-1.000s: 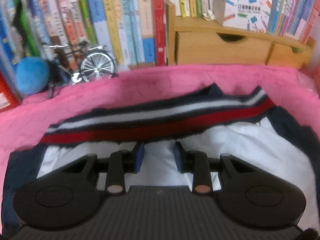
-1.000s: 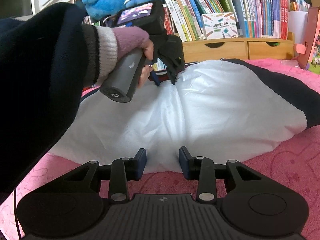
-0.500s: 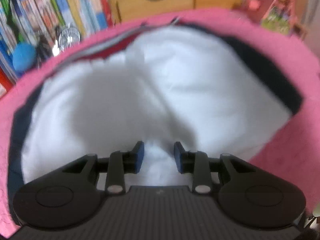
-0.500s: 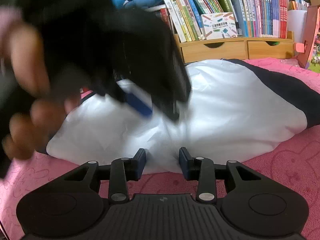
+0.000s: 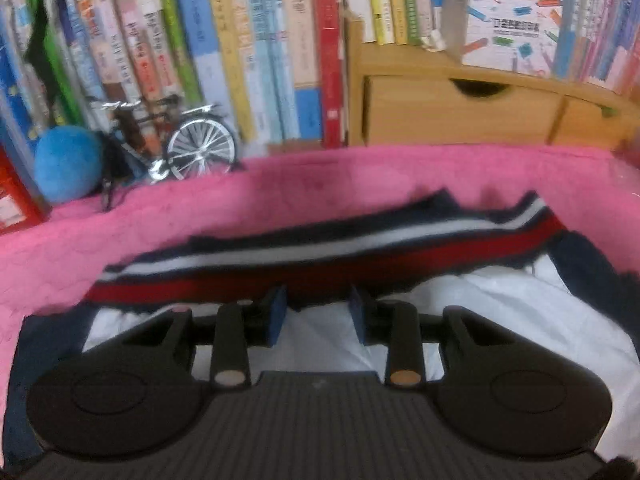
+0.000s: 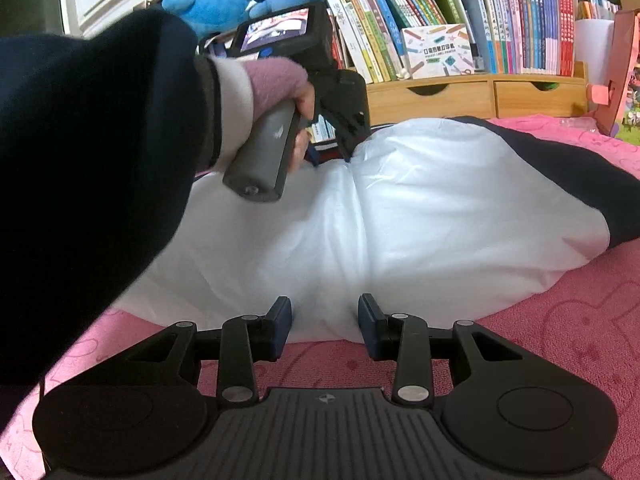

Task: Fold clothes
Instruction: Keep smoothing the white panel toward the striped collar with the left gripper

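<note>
Tongs on both sides stand parted and hold nothing: the left tongs (image 5: 316,314) hang over the far striped hem (image 5: 320,256) of the jacket (image 6: 440,216), the right tongs (image 6: 324,322) at its near edge, so the garment's long axis runs between them. Its smooth, puffy white lining faces up, bordered by navy shell and ribbed knit, lying on a fuzzy pink blanket (image 6: 560,320) before the bookshelf (image 5: 240,40).

We lose the jacket (image 6: 420,216) at its left behind the dark sleeve (image 6: 92,184); the book (image 5: 240,40) titles blur.
</note>
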`<state>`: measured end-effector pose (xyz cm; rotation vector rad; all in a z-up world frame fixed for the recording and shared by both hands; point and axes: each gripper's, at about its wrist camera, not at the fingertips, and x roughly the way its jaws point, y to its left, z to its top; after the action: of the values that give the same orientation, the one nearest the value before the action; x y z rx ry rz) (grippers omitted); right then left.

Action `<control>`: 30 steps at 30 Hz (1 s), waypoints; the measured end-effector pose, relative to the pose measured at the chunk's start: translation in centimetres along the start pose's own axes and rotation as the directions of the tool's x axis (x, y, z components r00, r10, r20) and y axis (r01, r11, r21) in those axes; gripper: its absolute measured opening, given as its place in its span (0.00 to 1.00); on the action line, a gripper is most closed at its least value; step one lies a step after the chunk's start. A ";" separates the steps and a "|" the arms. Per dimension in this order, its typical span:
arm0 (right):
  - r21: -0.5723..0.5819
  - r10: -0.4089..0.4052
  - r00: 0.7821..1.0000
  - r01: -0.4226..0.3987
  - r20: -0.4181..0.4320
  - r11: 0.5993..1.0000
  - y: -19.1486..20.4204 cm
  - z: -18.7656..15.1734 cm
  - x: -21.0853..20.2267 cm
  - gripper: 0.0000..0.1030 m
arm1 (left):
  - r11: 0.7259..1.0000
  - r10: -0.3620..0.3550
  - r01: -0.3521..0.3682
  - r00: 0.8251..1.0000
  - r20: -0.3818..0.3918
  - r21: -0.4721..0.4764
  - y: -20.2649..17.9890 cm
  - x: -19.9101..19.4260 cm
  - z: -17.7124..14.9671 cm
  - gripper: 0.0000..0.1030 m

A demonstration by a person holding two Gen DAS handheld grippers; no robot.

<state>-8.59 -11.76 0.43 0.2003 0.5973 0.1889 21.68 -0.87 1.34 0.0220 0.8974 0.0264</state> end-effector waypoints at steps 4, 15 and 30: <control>0.004 0.004 1.000 -0.004 0.000 1.000 -0.1 0.0 0.0 0.36 | 0.995 -0.091 0.092 0.996 -0.021 0.041 -1.3 -4.4 -2.3 0.31; 0.000 0.007 1.000 -0.007 0.000 1.000 -0.1 0.2 0.1 0.36 | 0.958 -0.152 0.181 0.978 -0.145 0.220 -3.2 -9.4 -10.6 0.33; 0.006 0.028 1.000 -0.028 -0.002 1.000 -0.2 0.0 -0.2 0.36 | 1.000 0.015 -0.015 1.000 0.009 0.014 -1.3 1.1 1.8 0.35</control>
<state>-8.75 -12.06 0.52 0.2144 0.5970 0.2143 23.78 -2.17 1.60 0.0422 0.8886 0.0338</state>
